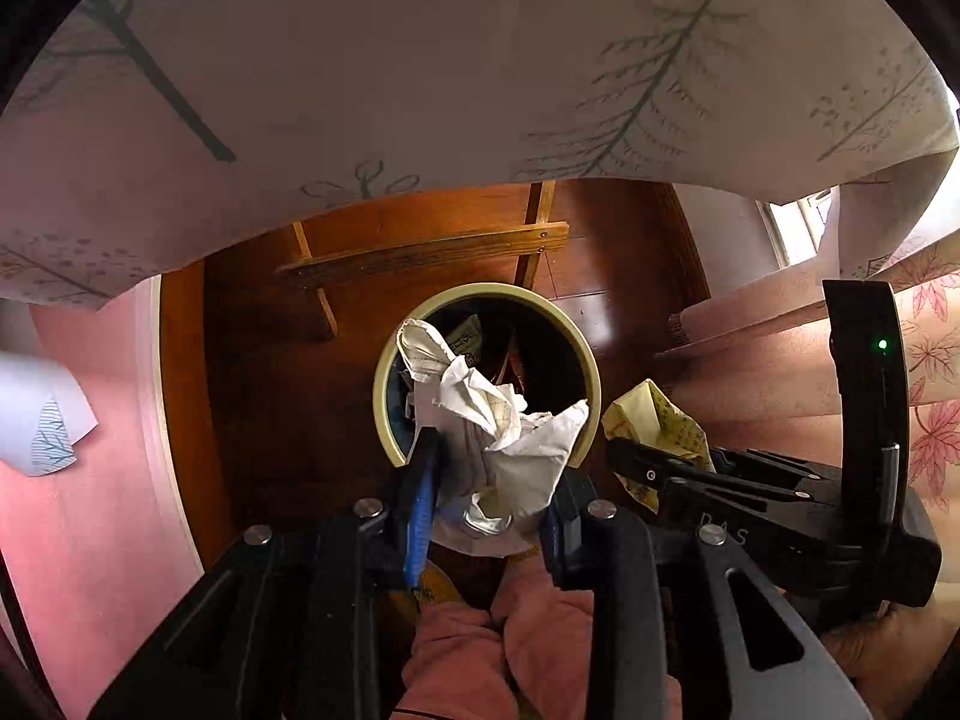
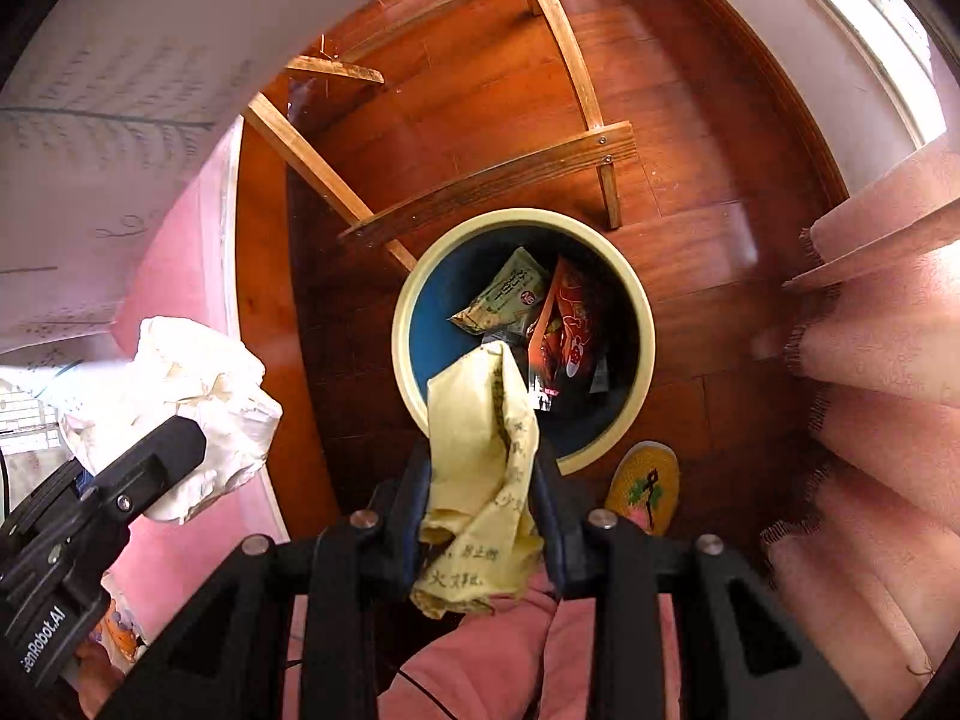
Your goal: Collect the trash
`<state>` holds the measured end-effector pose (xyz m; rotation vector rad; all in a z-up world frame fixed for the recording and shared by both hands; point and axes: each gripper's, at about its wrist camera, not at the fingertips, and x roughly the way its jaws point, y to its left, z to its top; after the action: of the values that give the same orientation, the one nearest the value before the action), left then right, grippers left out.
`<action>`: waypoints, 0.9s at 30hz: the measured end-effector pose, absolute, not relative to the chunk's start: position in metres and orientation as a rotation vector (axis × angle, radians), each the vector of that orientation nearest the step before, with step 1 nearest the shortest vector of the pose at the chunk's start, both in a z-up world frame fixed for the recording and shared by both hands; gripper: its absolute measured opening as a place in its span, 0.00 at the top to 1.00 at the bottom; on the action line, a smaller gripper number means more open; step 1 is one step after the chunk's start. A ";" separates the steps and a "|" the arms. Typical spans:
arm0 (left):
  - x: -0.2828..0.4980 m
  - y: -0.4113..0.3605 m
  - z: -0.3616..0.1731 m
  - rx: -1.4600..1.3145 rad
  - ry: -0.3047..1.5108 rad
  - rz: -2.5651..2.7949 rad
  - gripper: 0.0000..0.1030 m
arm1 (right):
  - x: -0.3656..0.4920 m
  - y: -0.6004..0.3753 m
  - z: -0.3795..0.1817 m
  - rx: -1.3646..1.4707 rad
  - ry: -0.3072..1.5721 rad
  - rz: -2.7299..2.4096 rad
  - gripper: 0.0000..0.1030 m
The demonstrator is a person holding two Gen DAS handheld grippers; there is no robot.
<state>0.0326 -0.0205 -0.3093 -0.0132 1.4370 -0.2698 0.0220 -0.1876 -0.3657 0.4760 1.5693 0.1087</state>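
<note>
Above a cream-rimmed bin (image 2: 642,300) on the wooden floor (image 2: 690,240), left gripper (image 1: 489,480) fingers pinch crumpled white paper (image 1: 516,450); right gripper (image 2: 483,498) fingers pinch a yellow wrapper (image 2: 480,450).

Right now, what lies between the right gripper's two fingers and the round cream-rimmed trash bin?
Only the crumpled yellow printed paper clamped in the right gripper; it hangs over the bin's rim, seen in the right wrist view.
</note>
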 end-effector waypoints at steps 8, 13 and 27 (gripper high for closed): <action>0.046 -0.028 -0.369 0.013 1.478 -0.292 0.69 | 0.027 -0.187 -0.419 0.519 1.567 0.077 0.67; 0.048 -0.030 -0.382 0.021 1.461 -0.283 0.58 | 0.033 -0.188 -0.430 0.545 1.542 0.074 0.61; 0.053 -0.008 -0.396 0.013 1.453 -0.173 0.08 | 0.034 -0.194 -0.435 0.487 1.479 0.014 0.29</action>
<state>0.0533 -0.0082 -0.3955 0.0130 1.4531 -0.1732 0.0339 -0.1943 -0.4353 0.4869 1.4787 0.0140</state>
